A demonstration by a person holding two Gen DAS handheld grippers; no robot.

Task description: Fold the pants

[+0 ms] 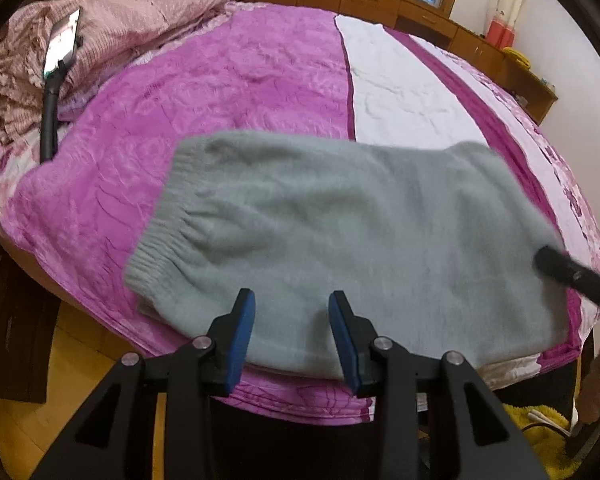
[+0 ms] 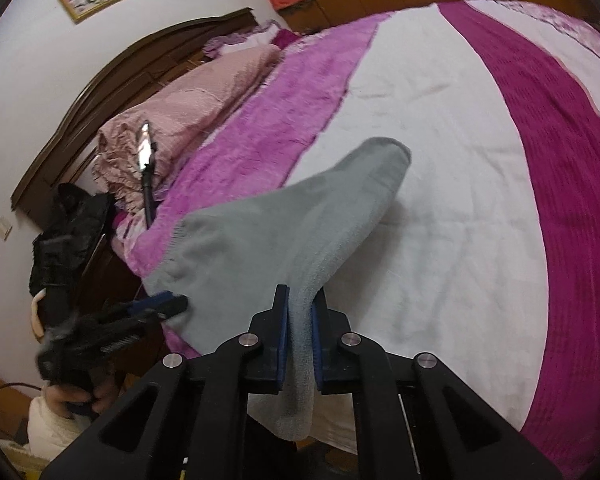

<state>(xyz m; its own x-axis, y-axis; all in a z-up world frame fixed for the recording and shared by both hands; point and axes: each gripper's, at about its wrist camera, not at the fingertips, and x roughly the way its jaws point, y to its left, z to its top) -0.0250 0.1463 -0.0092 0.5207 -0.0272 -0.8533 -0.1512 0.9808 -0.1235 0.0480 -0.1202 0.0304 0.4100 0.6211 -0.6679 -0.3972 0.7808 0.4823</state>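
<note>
Grey pants (image 1: 340,240) lie at the bed's (image 1: 220,92) near edge, long axis left-right, waistband at left. Right gripper (image 2: 301,336) jaws clamped on a pinched-up fold at the pants' right end, cloth lifted. Left gripper (image 1: 292,320) jaws gaping wide, empty, just over the near hem; waistband lies left of it, nearer this hand.

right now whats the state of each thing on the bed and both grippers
pants: folded, flat on the bed, one edge lifted
left gripper: open, over the near edge of the pants
right gripper: shut on the pants
phone: upright in its stand, screen lit
quilt: bunched up at the headboard
</note>
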